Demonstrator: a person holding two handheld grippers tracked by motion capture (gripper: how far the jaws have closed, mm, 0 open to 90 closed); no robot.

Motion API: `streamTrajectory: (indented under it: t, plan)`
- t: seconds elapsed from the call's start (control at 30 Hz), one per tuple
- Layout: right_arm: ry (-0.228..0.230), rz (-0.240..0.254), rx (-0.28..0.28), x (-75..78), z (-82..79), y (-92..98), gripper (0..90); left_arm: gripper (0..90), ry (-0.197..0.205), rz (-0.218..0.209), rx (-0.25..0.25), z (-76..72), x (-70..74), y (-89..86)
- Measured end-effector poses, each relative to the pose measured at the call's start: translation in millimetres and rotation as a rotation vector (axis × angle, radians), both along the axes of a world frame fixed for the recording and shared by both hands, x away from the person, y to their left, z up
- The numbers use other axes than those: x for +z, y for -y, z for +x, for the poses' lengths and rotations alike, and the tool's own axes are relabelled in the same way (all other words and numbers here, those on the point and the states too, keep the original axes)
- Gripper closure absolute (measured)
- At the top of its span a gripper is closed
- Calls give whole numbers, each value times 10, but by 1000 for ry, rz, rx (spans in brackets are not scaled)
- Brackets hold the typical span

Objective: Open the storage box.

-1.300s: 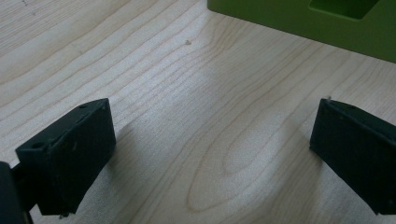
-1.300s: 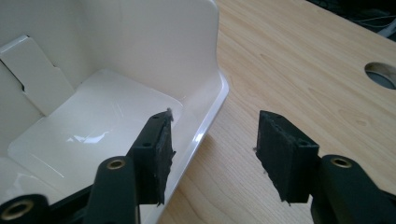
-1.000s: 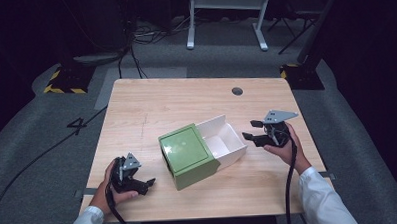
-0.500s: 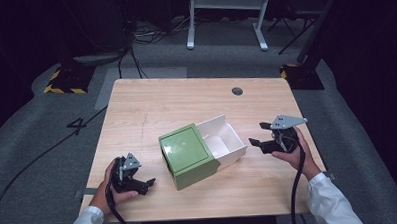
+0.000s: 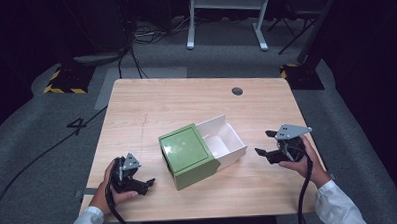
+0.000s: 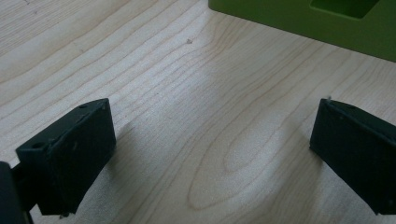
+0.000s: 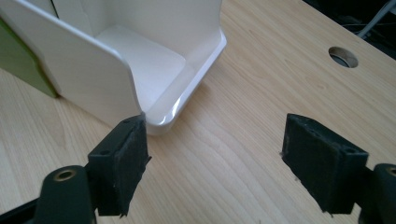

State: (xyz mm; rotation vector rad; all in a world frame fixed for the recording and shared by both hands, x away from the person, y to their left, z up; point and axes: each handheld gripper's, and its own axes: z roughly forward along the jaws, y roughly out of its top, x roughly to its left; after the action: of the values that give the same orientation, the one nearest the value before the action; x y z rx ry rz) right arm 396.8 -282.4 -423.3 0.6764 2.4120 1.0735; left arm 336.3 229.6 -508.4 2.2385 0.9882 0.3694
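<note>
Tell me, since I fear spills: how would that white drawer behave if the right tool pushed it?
The white drawer looks thin-walled and empty, so probably light. Its glossy surface suggests it may slide easily into the green box. Its tall wall might flex if the open right tool pinched it.

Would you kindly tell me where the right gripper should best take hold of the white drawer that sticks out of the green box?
Probably by the white drawer's thin upright side wall near its free end, coming from the right, where the right gripper already faces it with jaws open. The wall is thin enough to fit between the jaws, and the far end sits inside the green box.
</note>
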Motion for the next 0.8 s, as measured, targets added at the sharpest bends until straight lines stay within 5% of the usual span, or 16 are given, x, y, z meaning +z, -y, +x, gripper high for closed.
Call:
streamTrajectory:
  t: [0.8]
  plan:
    - [-79, -117, -70, -449, -246, 418, 211, 3, -1, -5, -2, 4, -2, -2]
